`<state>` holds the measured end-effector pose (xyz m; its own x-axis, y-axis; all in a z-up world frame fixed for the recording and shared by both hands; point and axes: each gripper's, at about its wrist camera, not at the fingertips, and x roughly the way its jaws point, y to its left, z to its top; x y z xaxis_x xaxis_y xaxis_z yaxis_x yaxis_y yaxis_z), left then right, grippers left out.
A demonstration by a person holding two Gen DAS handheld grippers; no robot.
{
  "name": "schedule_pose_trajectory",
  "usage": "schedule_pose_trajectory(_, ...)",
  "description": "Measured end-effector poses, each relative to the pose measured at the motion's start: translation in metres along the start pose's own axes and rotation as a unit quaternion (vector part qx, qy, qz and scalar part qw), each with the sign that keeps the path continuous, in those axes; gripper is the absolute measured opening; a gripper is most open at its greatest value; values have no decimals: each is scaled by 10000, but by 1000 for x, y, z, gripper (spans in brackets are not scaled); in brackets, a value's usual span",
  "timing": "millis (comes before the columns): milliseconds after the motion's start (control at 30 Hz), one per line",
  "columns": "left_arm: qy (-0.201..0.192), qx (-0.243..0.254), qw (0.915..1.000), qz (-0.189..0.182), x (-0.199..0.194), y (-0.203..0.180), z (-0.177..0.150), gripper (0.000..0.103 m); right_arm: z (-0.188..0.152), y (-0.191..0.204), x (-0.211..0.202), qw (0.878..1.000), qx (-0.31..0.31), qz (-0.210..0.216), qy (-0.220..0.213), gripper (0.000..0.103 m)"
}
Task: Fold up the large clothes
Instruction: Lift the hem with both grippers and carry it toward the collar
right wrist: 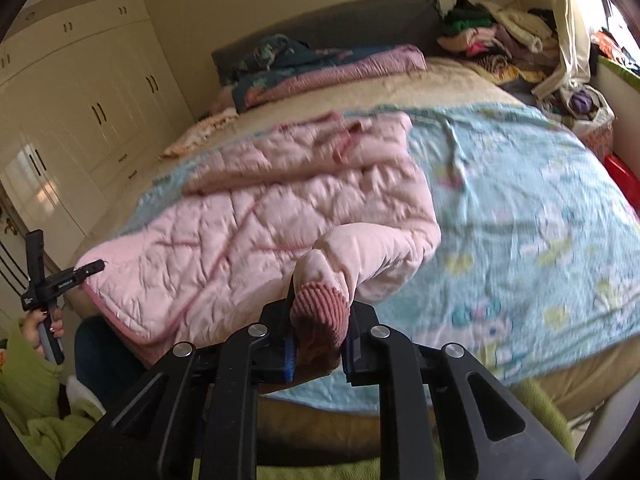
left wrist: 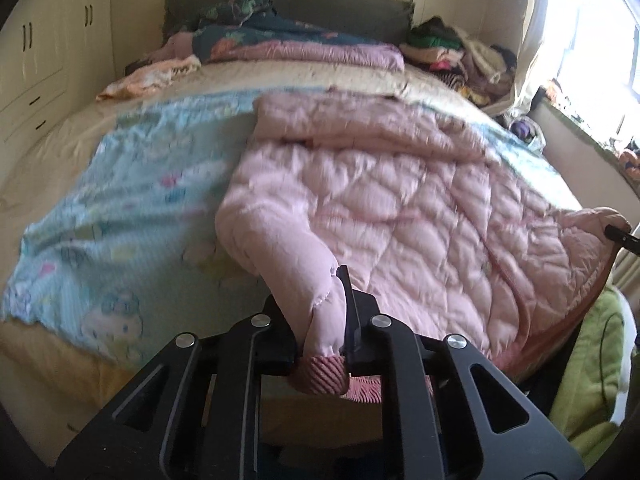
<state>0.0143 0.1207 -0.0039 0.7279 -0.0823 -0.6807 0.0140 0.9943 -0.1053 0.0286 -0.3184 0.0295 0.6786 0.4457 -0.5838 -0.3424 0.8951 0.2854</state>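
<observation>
A pink quilted jacket lies spread on a light blue cartoon blanket on the bed. It also shows in the right wrist view. My left gripper is shut on the jacket's left sleeve near its ribbed pink cuff, at the bed's near edge. My right gripper is shut on the right sleeve's ribbed cuff, also at the near edge. The left gripper also appears at the left edge of the right wrist view, and the right one at the right edge of the left wrist view.
Folded bedding lies by the grey headboard. A clothes pile sits at the far right corner near the window. White wardrobes line the left wall. A green garment is beside the bed.
</observation>
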Motion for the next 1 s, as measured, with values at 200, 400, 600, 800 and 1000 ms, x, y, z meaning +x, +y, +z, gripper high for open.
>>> schedule_pose_trajectory(200, -367, -259, 9989, -150, -4, 1, 36, 9, 26, 5, -7, 9995, -24, -16, -310, 15)
schedule_pose_trajectory(400, -625, -246, 9976, -140, -5, -5, 60, 9, 45, 2, -9, 9986, 145, -23, -499, 15)
schedule_pose_trajectory(600, -774, -277, 9965, -146, -5, -6, 79, 9, 62, 2, -11, 9977, 113, -19, -671, 15)
schedule_pose_trajectory(800, -953, -320, 9948, -150, -6, -5, 97, 9, 78, -4, -14, 9964, 220, -9, -821, 14)
schedule_pose_trajectory(1000, -1206, -302, 9922, -40, -14, -5, 117, 9, 95, -6, -17, 9950, 262, -18, -964, 14)
